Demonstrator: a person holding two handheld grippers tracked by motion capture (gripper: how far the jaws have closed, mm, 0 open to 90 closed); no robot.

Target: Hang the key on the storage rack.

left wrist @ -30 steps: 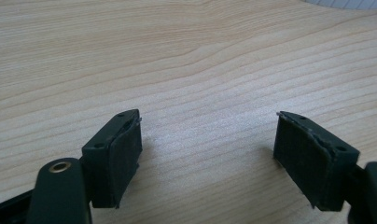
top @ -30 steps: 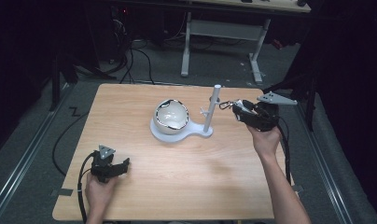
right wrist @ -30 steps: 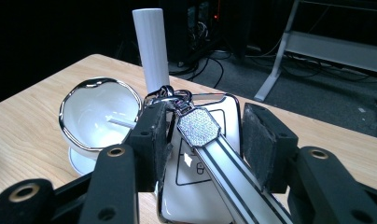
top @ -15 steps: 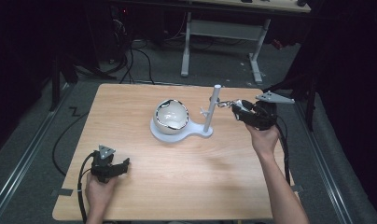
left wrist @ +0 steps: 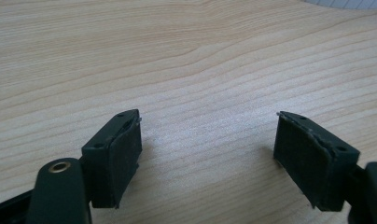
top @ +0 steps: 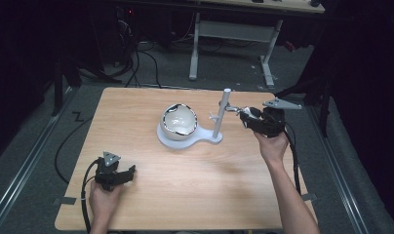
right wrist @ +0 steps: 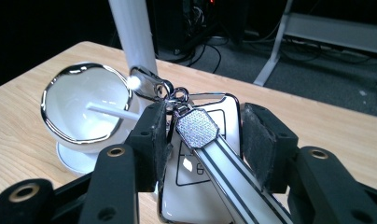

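Observation:
A white stand [top: 205, 140] sits mid-table, with an upright pole [top: 223, 112] and a chrome-rimmed white bowl [top: 179, 122]. My right gripper [top: 247, 117] is just right of the pole, shut on a white key fob [right wrist: 186, 172] that carries a striped strap with a glittery tag [right wrist: 197, 128]. The fob's metal key ring [right wrist: 151, 85] is at the tip of a short white peg [right wrist: 133, 82] sticking out from the pole [right wrist: 133, 32]. My left gripper [top: 129, 173] rests at the table's near left, open, with bare wood between its fingers [left wrist: 116, 154].
The wooden table [top: 136, 112] stands on a dark floor with cables at the left. A white desk frame [top: 234, 34] is beyond the far edge. A second thin peg [right wrist: 113, 112] shows in front of the bowl [right wrist: 79, 107].
My right gripper has crept slightly left with the fob, bringing the ring closer to the pole. The left gripper has not moved.

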